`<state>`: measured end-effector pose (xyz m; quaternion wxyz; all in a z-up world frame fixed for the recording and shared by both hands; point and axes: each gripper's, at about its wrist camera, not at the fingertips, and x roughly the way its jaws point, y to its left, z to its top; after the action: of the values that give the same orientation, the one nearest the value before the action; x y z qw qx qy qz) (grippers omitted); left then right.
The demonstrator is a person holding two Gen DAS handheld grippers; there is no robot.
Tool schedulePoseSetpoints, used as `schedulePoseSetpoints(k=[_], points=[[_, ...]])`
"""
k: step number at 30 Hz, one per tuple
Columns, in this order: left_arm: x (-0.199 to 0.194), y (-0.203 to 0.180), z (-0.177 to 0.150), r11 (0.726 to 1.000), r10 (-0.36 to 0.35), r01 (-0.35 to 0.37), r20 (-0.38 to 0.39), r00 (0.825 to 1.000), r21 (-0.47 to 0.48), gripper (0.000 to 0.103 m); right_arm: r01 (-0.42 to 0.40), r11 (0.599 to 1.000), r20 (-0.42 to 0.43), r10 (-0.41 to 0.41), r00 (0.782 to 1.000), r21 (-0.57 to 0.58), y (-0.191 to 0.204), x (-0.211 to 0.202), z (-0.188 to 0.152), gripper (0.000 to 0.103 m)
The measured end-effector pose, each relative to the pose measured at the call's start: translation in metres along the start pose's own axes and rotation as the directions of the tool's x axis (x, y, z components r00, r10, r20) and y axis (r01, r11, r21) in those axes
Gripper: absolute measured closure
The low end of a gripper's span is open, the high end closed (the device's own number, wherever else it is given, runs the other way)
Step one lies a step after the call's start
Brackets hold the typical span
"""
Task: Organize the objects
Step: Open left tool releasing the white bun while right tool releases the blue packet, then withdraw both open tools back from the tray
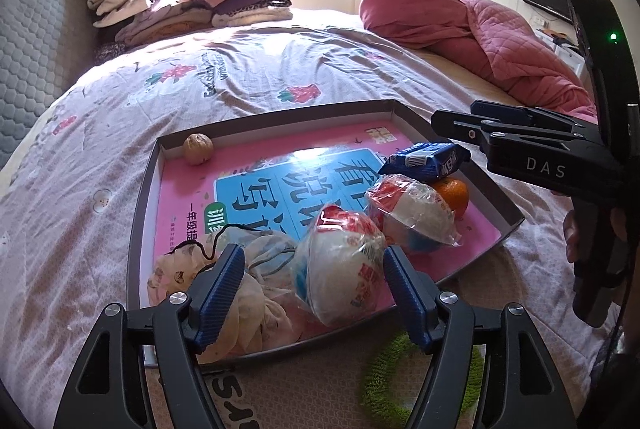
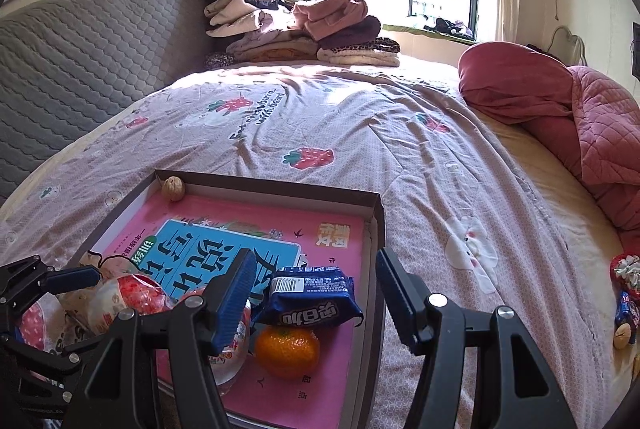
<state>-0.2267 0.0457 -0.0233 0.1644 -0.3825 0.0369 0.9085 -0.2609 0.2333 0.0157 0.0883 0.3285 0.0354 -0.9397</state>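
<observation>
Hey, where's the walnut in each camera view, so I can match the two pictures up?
Left wrist view: the walnut sits left of centre, in the far left corner of the tray, on the pink book's edge.
Right wrist view: the walnut sits left of centre, again in the tray's far left corner.
Shared landmark: the blue snack packet resting against the orange.

Close wrist views over shared tray

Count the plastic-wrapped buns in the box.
2: one bun between the left gripper fingers, another bun behind it beside the orange. More may be hidden.
</observation>
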Motion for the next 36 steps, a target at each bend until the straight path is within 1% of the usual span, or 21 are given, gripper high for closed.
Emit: schedulePoseSetpoints(k=[7,15,31,36], points=[[-0.004,-0.002,0.002,1.0,0.002,-0.002,0.008,1.0,0.003,0.03,-0.012,1.0,0.017,0.012,1.0,0.002,0.003,-0.009,0.003,0.041],[-0.01,-0.004,0.003,1.0,0.003,-0.003,0.018,1.0,0.005,0.03,-0.024,1.0,0.018,0.024,1.0,0.012,0.005,-0.015,0.002,0.041],[-0.038,-0.011,0.004,1.0,0.013,-0.013,0.06,0.998,0.002,0.03,-0.069,0.997,0.047,0.068,0.997,0.015,0.015,-0.043,0.001,0.041],[-0.044,-0.013,0.003,1.0,0.022,-0.022,0.068,0.997,-0.001,0.03,-0.067,0.998,0.053,0.066,0.996,0.008,0.018,-0.05,-0.001,0.041]])
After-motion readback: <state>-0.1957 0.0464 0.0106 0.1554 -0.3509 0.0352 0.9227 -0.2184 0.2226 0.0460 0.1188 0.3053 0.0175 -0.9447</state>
